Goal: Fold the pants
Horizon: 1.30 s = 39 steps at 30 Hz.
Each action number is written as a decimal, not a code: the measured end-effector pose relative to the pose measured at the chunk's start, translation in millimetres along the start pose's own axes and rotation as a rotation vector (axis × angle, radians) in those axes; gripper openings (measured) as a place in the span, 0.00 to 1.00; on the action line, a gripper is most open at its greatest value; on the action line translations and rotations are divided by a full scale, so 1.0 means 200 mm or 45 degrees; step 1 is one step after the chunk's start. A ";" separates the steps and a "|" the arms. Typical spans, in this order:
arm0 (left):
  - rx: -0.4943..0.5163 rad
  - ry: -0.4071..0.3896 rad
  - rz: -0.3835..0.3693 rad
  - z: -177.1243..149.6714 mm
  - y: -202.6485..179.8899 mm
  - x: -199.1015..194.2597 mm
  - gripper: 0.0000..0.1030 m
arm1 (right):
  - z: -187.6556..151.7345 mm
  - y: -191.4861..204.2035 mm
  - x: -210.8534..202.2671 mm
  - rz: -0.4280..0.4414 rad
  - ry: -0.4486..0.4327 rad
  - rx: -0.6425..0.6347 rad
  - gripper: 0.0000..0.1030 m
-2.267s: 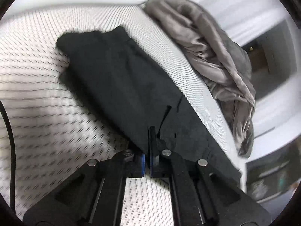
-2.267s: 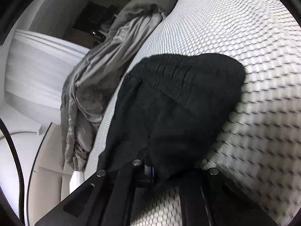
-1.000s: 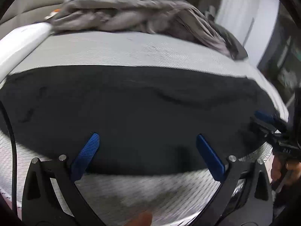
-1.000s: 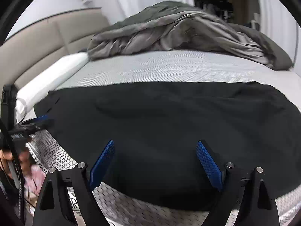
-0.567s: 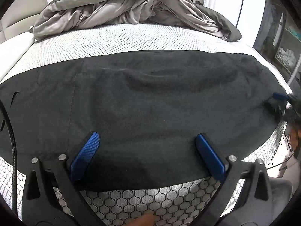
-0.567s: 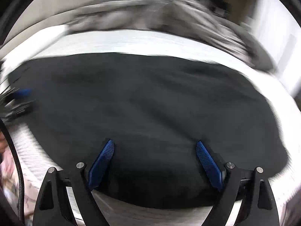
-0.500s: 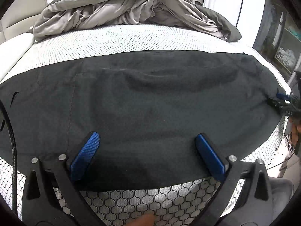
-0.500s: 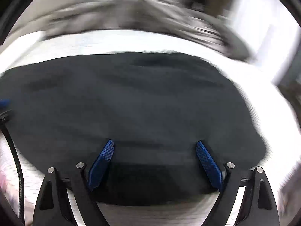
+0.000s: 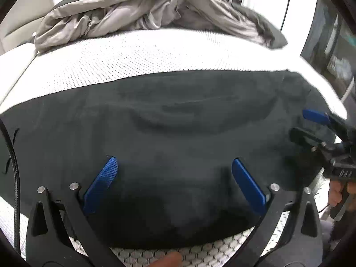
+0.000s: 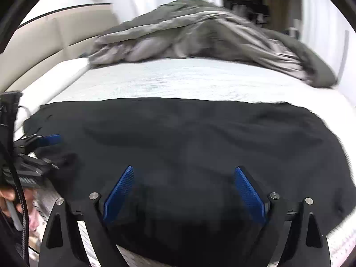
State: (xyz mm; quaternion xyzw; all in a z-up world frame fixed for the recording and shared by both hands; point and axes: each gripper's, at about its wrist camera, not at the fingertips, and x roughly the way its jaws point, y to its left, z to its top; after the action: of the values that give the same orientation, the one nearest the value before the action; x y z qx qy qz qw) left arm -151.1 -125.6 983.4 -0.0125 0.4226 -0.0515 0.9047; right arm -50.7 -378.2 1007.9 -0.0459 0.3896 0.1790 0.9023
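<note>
Left gripper (image 9: 174, 179): spread wide, blue pads (image 9: 101, 184) well apart, nothing held between them. Poised just over the near edge of the black pants (image 9: 178, 122), both fingers framing the cloth without clamping it.

Right gripper (image 10: 184, 189): likewise fully spread, blue pads (image 10: 249, 191) empty. Positioned over the near edge of the pants, toward the opposite end from the left gripper. Seen also in the left wrist view at the far right end of the pants, gripped by a hand (image 9: 340, 194); contact between its tips and the cloth not determinable there.

Pants: spread flat and lengthwise across the near part of the white mesh-patterned mattress (image 9: 138, 55), reaching almost from one side of it to the other, shallow wrinkles near the middle.

Beyond the pants, across a bare strip of mattress: crumpled grey duvet (image 10: 200, 35), well apart from the pants. Beige headboard (image 10: 44, 35) past the left end of the pants.
</note>
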 end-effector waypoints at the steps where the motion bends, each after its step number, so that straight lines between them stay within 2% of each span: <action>1: 0.013 0.015 0.012 -0.01 0.01 0.04 0.99 | 0.01 0.04 0.05 0.014 0.017 -0.029 0.90; 4: -0.004 0.076 0.042 -0.03 0.12 0.16 1.00 | -0.04 0.07 0.18 -0.032 0.100 -0.133 0.90; 6: -0.014 0.047 0.014 -0.04 0.22 0.15 0.99 | -0.09 -0.01 0.19 -0.057 0.100 -0.184 0.89; 8: -0.006 0.042 0.068 -0.04 0.30 0.17 1.00 | -0.12 -0.15 0.13 -0.104 0.094 -0.179 0.89; 10: -0.022 0.051 0.116 -0.04 0.39 0.17 1.00 | -0.12 -0.35 0.09 -0.262 0.090 -0.144 0.90; 11: -0.042 0.056 0.117 -0.03 0.43 0.16 1.00 | -0.14 -0.49 0.05 -0.398 0.101 -0.090 0.90; 12: -0.060 0.062 0.125 -0.03 0.47 0.17 1.00 | -0.15 -0.60 0.01 -0.428 0.098 -0.024 0.89; 14: -0.077 0.075 0.150 -0.01 0.52 0.16 0.99 | -0.17 -0.73 -0.04 -0.304 0.099 0.104 0.87; 17: -0.092 0.024 0.116 0.07 0.52 0.13 0.99 | -0.12 -0.65 -0.06 -0.381 0.083 0.048 0.88; 19: -0.092 -0.008 0.049 0.15 0.48 0.13 0.99 | -0.07 -0.51 -0.05 -0.288 0.049 0.013 0.88; 22: -0.022 -0.011 0.033 0.30 0.35 0.21 0.99 | 0.08 -0.33 0.05 -0.200 0.039 -0.025 0.88; 25: 0.055 0.038 0.005 0.42 0.24 0.35 0.99 | 0.22 -0.13 0.23 -0.115 0.086 -0.070 0.88; 26: 0.080 0.099 0.016 0.44 0.20 0.43 0.99 | 0.26 -0.07 0.29 -0.103 0.105 -0.098 0.88; 29: 0.092 0.227 0.101 0.46 0.23 0.60 0.99 | 0.26 0.02 0.44 -0.077 0.212 -0.128 0.88; 31: 0.042 0.223 0.051 0.47 0.31 0.63 0.99 | 0.22 -0.02 0.49 -0.118 0.267 -0.138 0.88; 32: 0.021 0.218 0.008 0.47 0.35 0.63 0.99 | 0.20 -0.07 0.49 -0.158 0.260 -0.150 0.88; 34: 0.044 0.211 -0.021 0.48 0.36 0.62 0.99 | 0.18 -0.23 0.45 -0.271 0.258 -0.135 0.88; 35: 0.072 0.213 0.011 0.49 0.36 0.62 0.99 | 0.16 -0.37 0.42 -0.356 0.255 -0.107 0.89; 37: 0.088 0.202 0.092 0.49 0.37 0.62 1.00 | 0.15 -0.57 0.39 -0.454 0.257 -0.033 0.90; 38: 0.072 0.199 0.075 0.50 0.39 0.62 0.99 | 0.12 -0.71 0.35 -0.518 0.262 0.036 0.85; 39: 0.057 0.202 0.062 0.50 0.40 0.61 0.99 | 0.11 -0.77 0.32 -0.446 0.249 0.083 0.83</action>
State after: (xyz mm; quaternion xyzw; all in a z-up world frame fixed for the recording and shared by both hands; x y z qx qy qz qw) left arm 10.5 -60.2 949.1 0.0222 0.4920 -0.0398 0.8694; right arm 60.3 -499.1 968.5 -0.1009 0.4670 0.0011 0.8785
